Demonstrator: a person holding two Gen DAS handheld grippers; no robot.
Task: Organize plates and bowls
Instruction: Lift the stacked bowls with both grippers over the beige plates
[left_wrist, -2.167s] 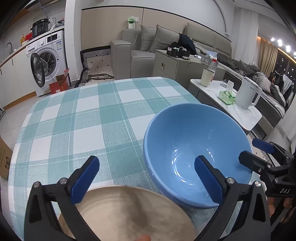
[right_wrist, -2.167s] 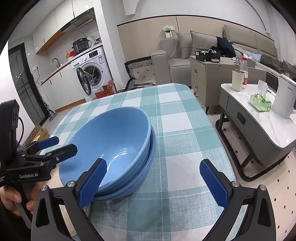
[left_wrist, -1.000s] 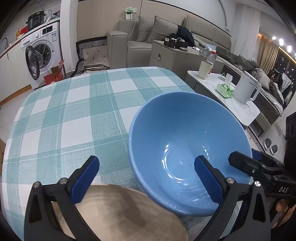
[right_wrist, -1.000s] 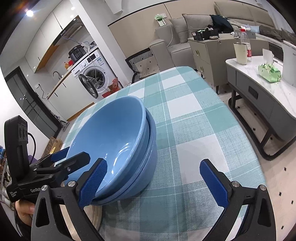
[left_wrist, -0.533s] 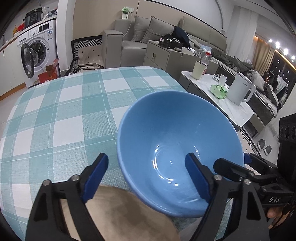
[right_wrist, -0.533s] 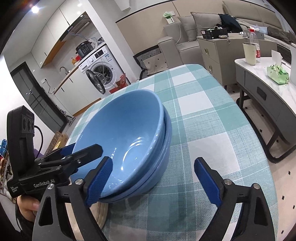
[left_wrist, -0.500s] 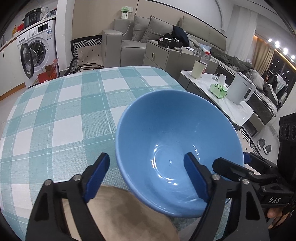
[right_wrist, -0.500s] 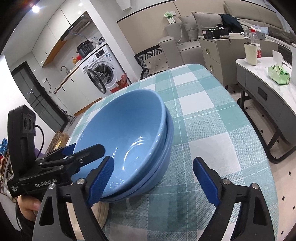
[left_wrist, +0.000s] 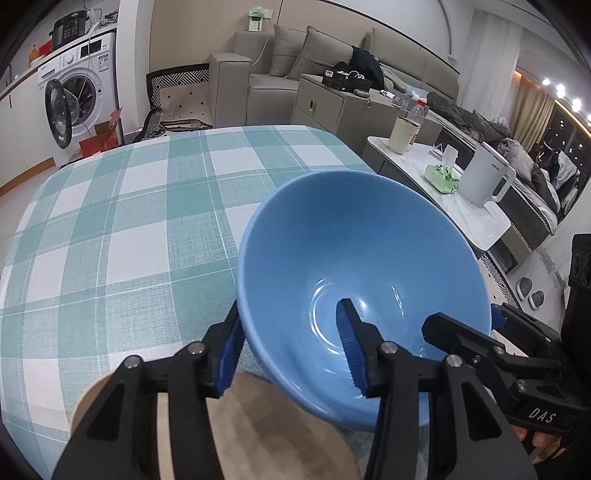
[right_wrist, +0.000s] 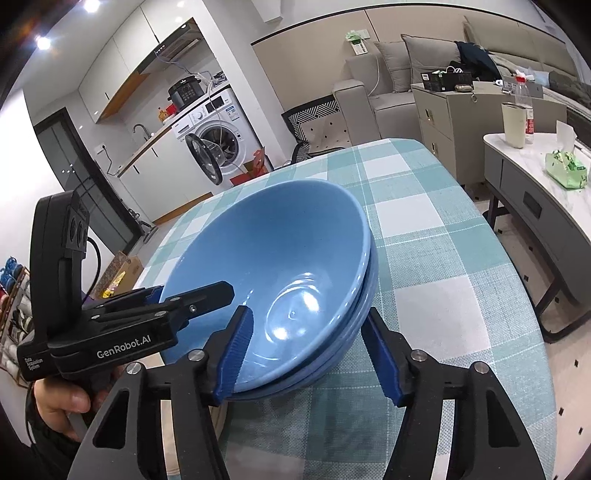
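Note:
Nested blue bowls (left_wrist: 354, 266) sit tilted on the checked tablecloth, their near edge over a beige plate (left_wrist: 258, 428). My left gripper (left_wrist: 290, 350) is shut on the near left rim of the bowls, one finger inside and one outside. My right gripper (right_wrist: 310, 350) is shut on the opposite rim of the blue bowls (right_wrist: 280, 273), one finger inside the top bowl and one outside the stack. Each gripper shows in the other's view, at the bowl's far side. The beige plate is mostly hidden under the bowls and grippers.
The teal and white checked table (left_wrist: 122, 221) stretches away behind the bowls. Its right edge (right_wrist: 517, 295) drops off toward a low marble side table (right_wrist: 546, 184) with a cup, a tissue pack and a kettle (left_wrist: 484, 181). A washing machine and sofa stand farther back.
Both grippers have closed from wide open onto opposite rims of the blue bowls. The bowls now appear closer and more tilted in both views.

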